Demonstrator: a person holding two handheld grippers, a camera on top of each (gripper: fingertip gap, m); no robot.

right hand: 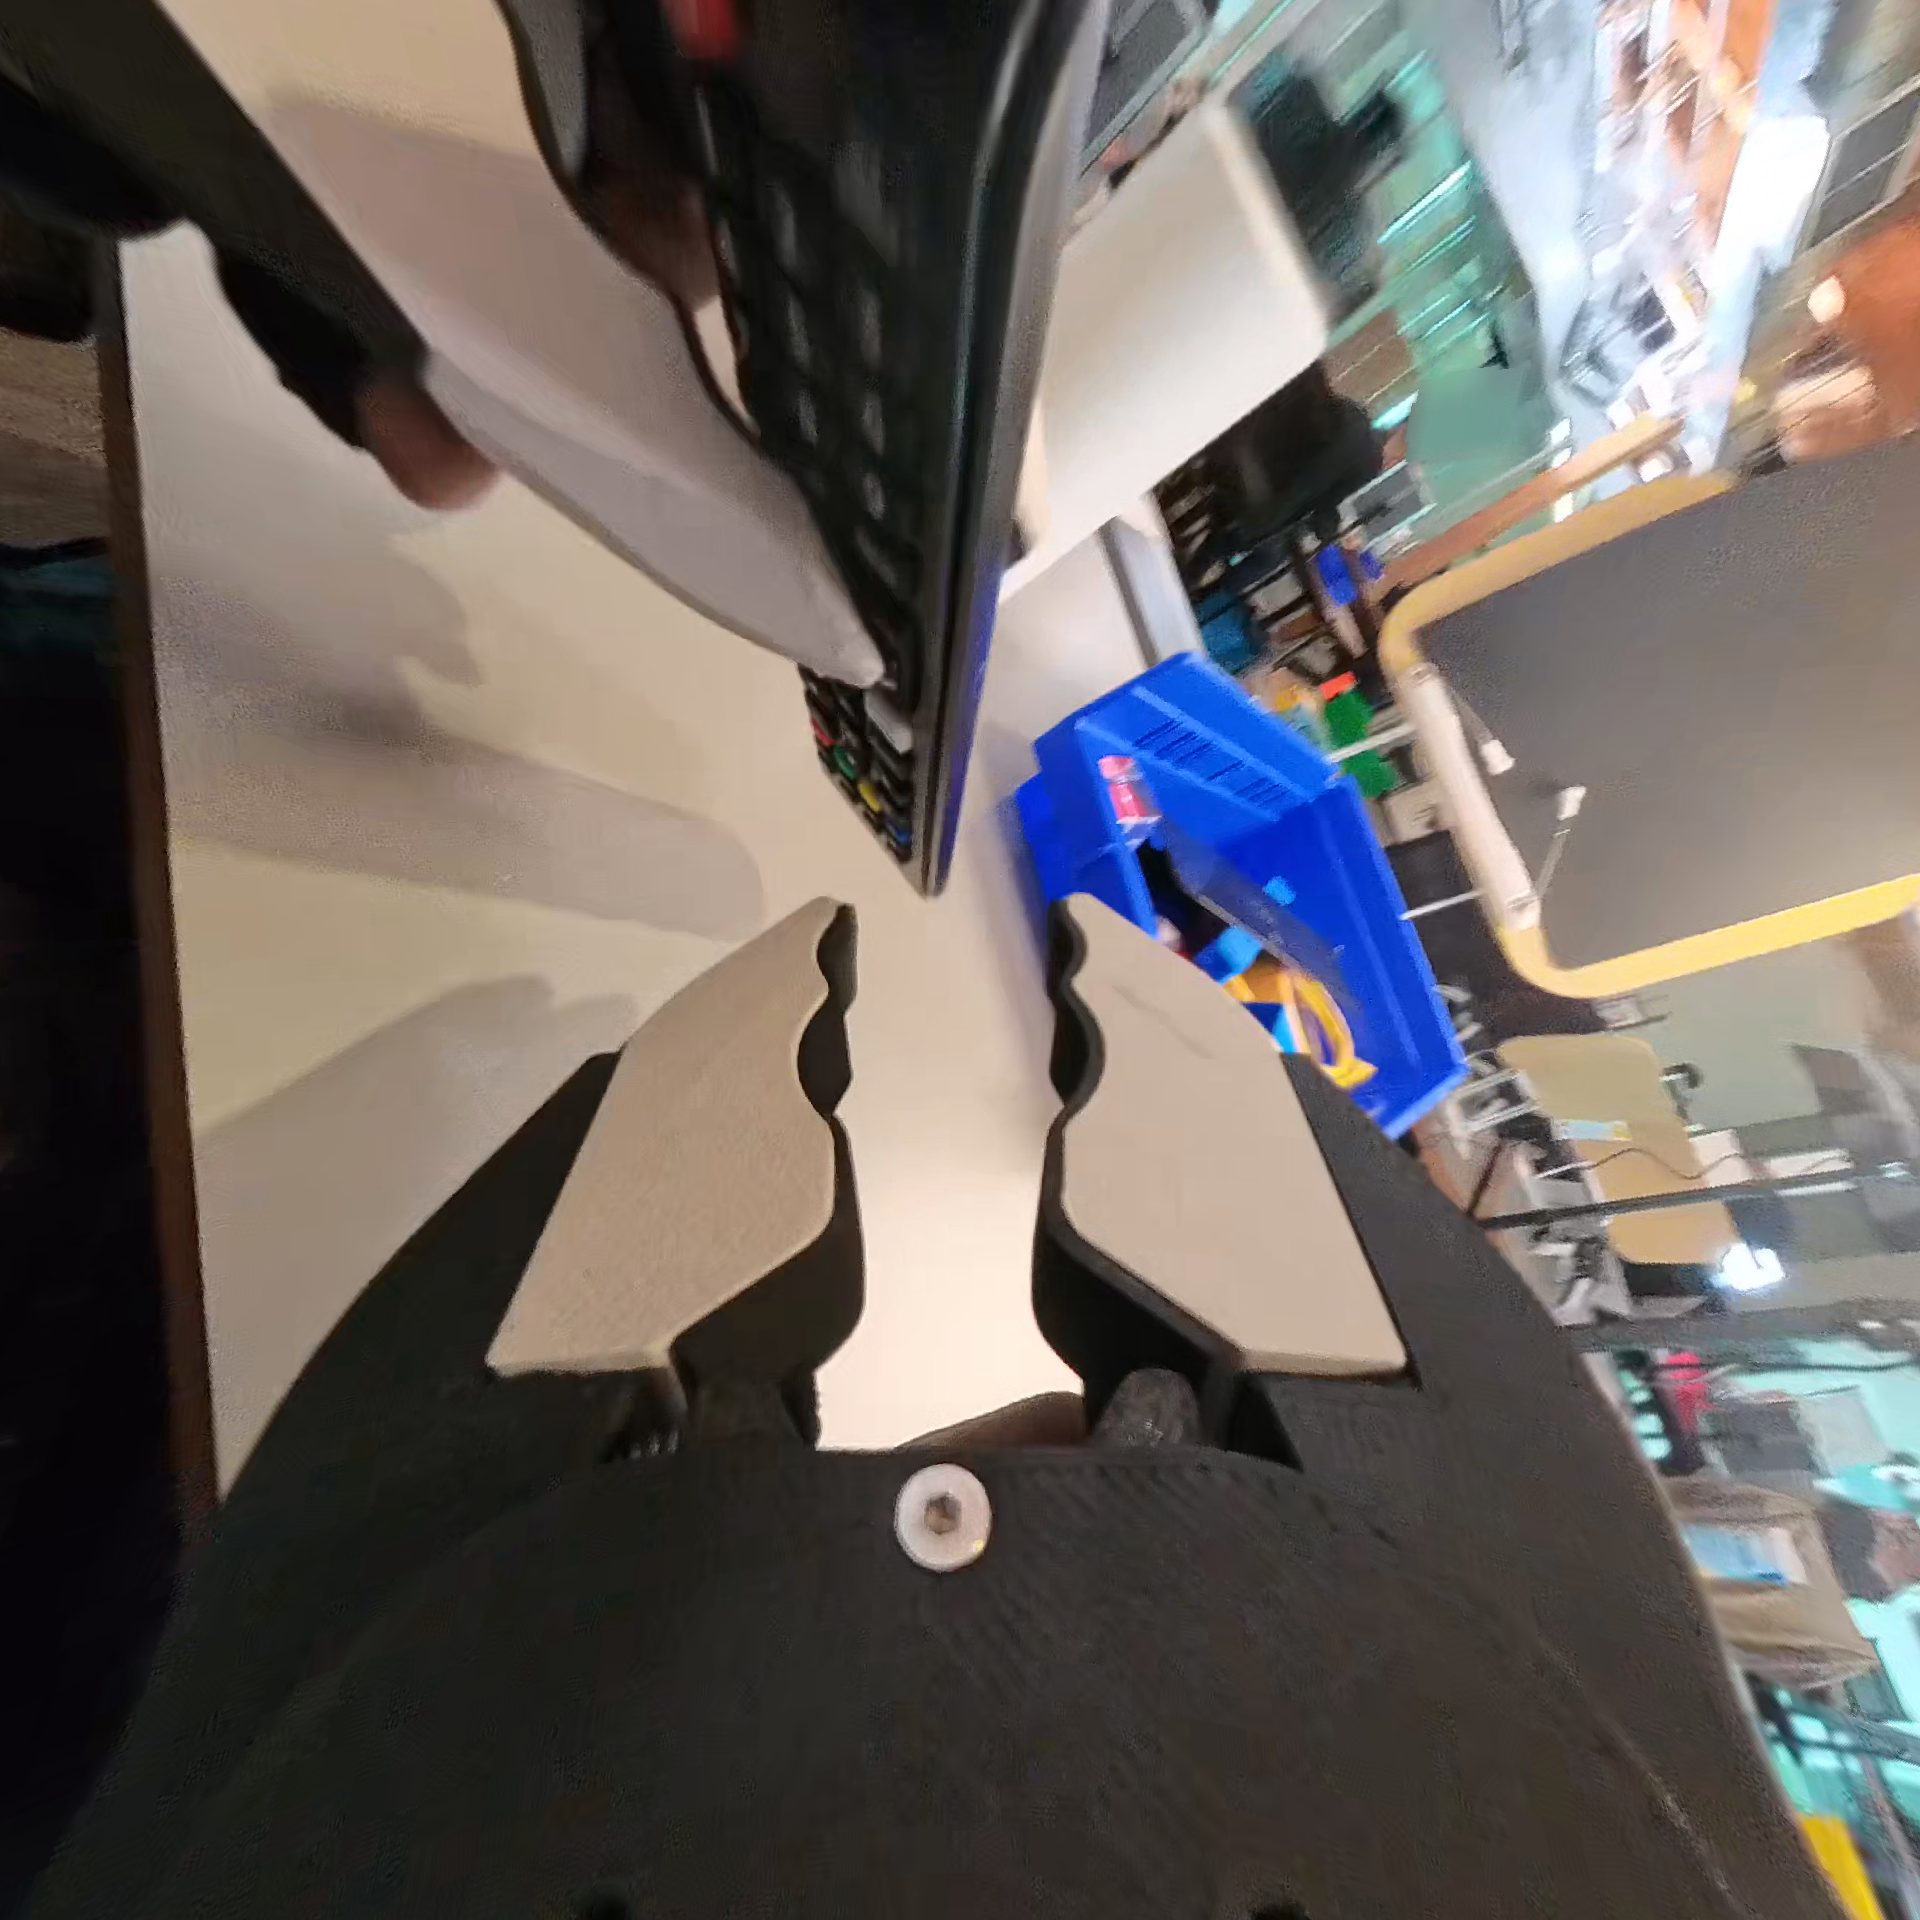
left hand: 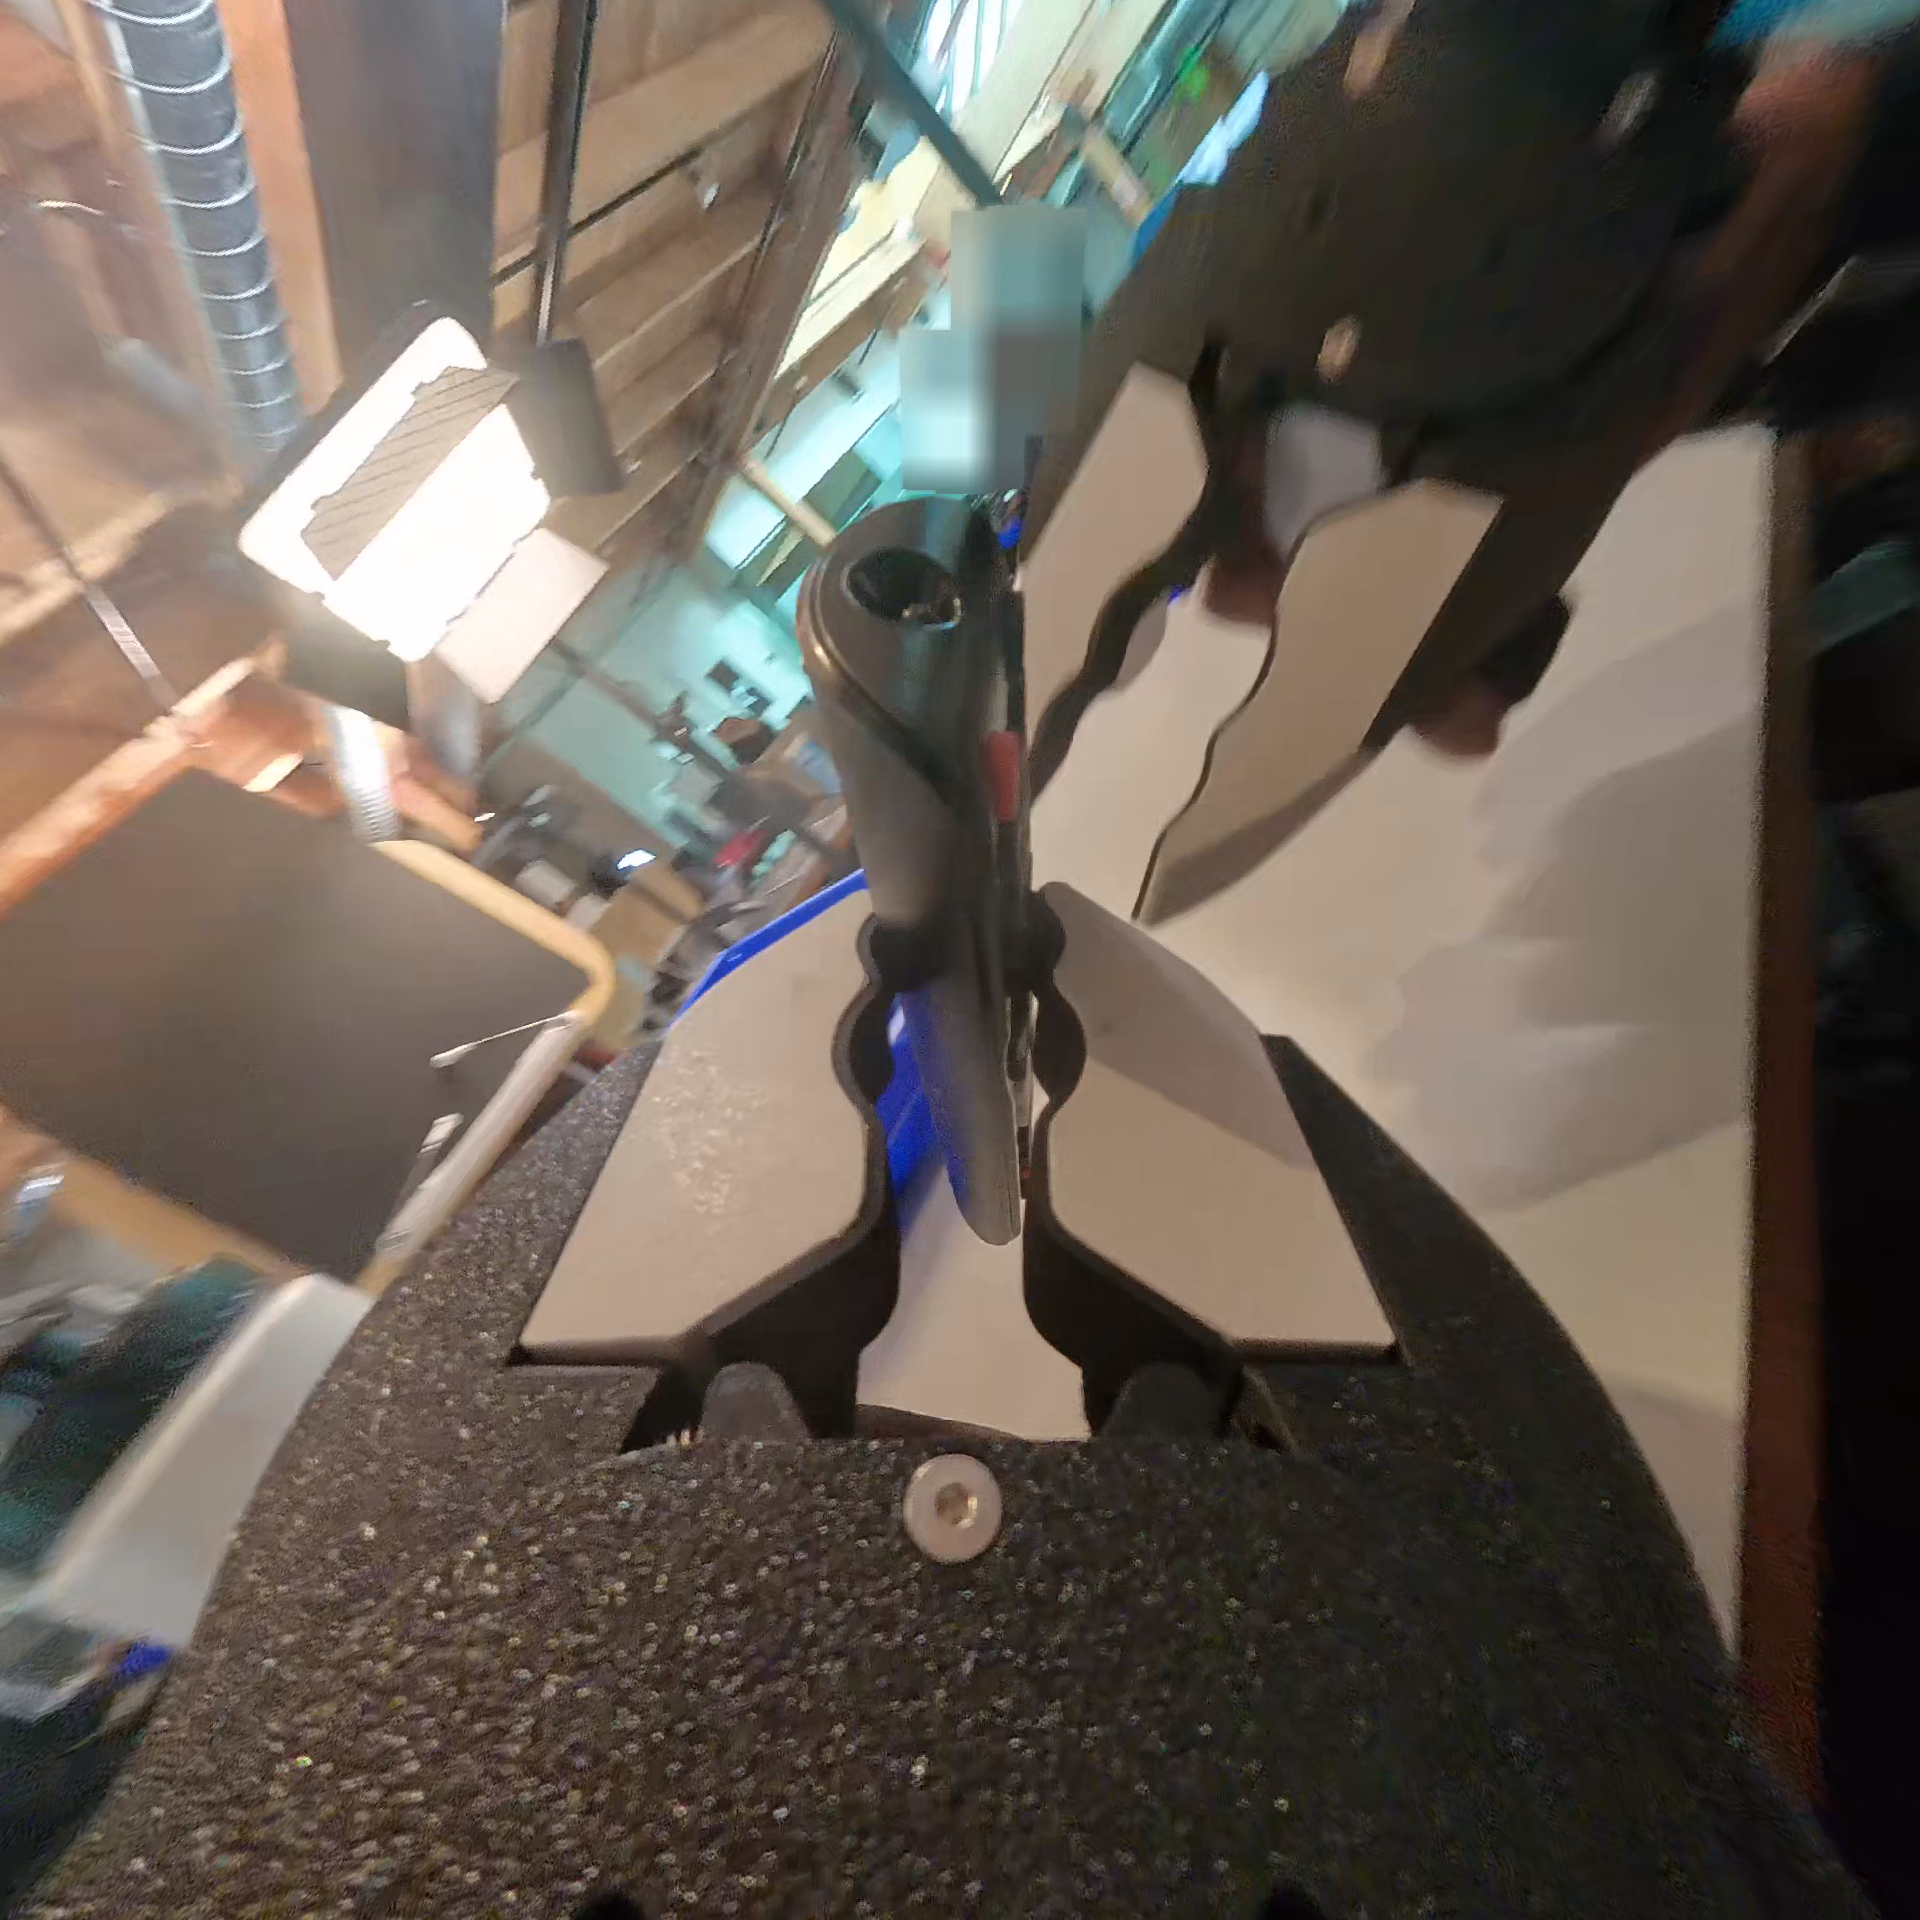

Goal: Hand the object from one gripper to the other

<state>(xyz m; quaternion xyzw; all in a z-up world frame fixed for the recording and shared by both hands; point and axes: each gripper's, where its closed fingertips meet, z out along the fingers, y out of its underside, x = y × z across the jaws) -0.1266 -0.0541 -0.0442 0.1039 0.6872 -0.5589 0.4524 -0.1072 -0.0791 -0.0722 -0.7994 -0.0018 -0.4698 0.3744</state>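
The left gripper (left hand: 961,940) is clamped on a remote control (left hand: 914,727), its fingertips pinching the slim body across its thickness, button face against one pad and the grey back against the other. The remote is lifted clear of the white table (left hand: 1558,1039), and one end reaches well beyond the fingertips, where the rounded hump of its back shows a dark recess.

The right gripper (right hand: 951,935) is spread open and holds nothing. In its own view the remote (right hand: 904,520) hangs edge-on just beyond the fingertips, its near end, with small coloured buttons, close to the gap between the jaws but not inside it. One finger (right hand: 665,520) of the left gripper lies against the button face, farther along the remote than that end. Beyond the remote, on the table, a blue bin (right hand: 1268,862) lies tipped with small coloured things inside.

The remote looks like light, rigid plastic, so it should not sag or flex when held by one end. The smooth casing could slip or swing in a narrow pinch, and the rubber buttons give an uneven seat. It is not especially fragile, though a drop onto the table should be avoided. The best hold for the right gripper seems to be across the flat faces of the free stretch nearest it, clear of the left gripper's fingers, gripping squarely before the left lets go.
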